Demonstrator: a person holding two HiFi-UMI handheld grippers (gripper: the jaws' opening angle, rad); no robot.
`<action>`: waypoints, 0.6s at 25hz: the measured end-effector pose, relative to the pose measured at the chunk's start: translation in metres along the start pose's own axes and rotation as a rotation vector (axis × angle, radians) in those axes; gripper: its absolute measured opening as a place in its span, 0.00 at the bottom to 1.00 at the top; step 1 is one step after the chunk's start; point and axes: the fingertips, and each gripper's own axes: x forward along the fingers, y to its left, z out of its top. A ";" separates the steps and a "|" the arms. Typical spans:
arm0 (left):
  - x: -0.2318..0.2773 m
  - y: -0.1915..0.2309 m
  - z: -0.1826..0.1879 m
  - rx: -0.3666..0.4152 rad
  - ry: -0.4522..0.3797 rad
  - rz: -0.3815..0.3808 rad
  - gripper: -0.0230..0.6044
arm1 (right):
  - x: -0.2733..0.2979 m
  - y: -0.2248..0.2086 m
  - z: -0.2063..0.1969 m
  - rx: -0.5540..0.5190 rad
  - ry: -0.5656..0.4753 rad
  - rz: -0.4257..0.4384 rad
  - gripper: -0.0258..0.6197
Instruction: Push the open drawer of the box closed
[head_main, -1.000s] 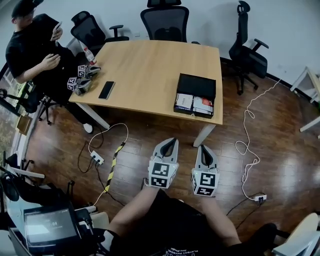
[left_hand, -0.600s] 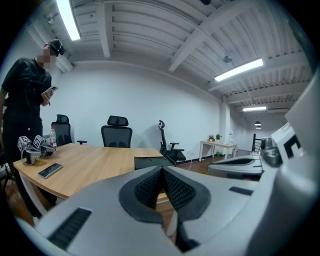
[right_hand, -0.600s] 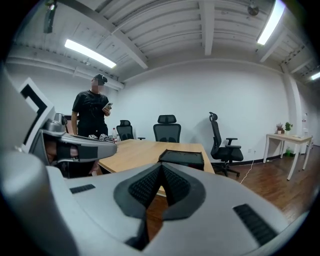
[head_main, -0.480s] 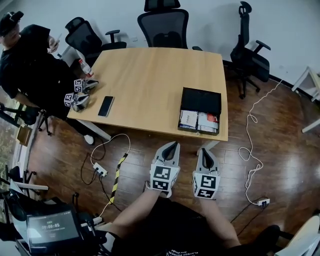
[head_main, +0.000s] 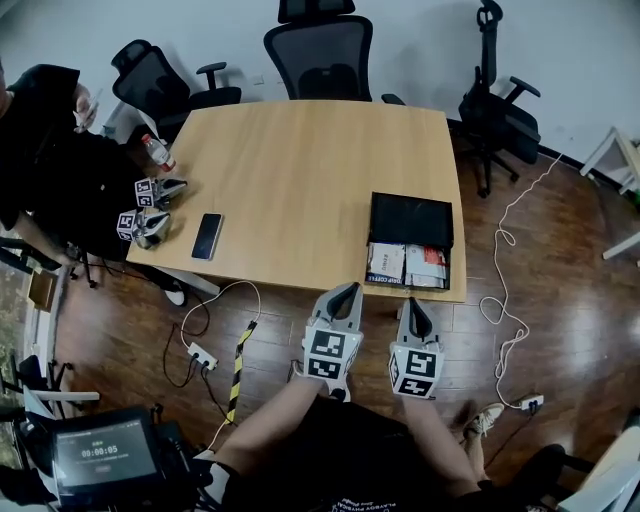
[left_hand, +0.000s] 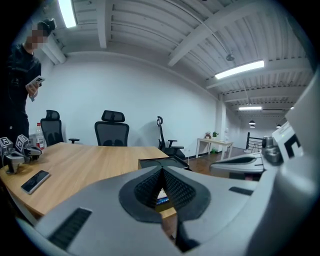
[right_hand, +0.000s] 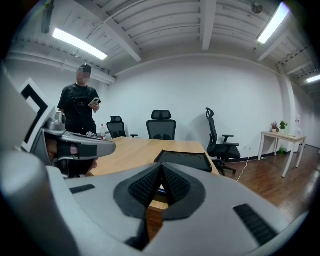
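Observation:
A black box (head_main: 411, 219) sits at the table's near right corner, and its drawer (head_main: 408, 266) is pulled out toward me, with packets showing inside. My left gripper (head_main: 348, 291) is shut and empty, just in front of the table edge, left of the drawer. The right gripper (head_main: 412, 304) is also shut and empty, just short of the drawer's front. In the left gripper view the box (left_hand: 161, 161) shows beyond the closed jaw tips (left_hand: 161, 170). The right gripper view has the box (right_hand: 183, 160) straight ahead of its tips (right_hand: 161, 167).
On the wooden table (head_main: 300, 170) lie a phone (head_main: 208, 236), two spare grippers (head_main: 148, 206) and a bottle (head_main: 155, 152) at its left edge. A person (head_main: 45, 150) stands there. Office chairs (head_main: 320, 50) ring the far side. Cables (head_main: 505, 300) and a power strip (head_main: 201, 355) lie on the floor.
Both grippers and my view have come closer to the table's near edge. The box and its open drawer now sit just ahead of the jaw tips.

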 end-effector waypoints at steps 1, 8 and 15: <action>0.003 0.004 0.000 -0.001 0.002 -0.006 0.03 | 0.005 0.001 0.000 -0.002 0.004 -0.005 0.05; 0.023 0.020 0.005 -0.021 -0.002 -0.031 0.03 | 0.021 -0.001 0.004 -0.018 0.016 -0.037 0.05; 0.037 0.006 -0.008 -0.015 0.025 -0.039 0.03 | 0.023 -0.019 -0.017 0.003 0.053 -0.043 0.05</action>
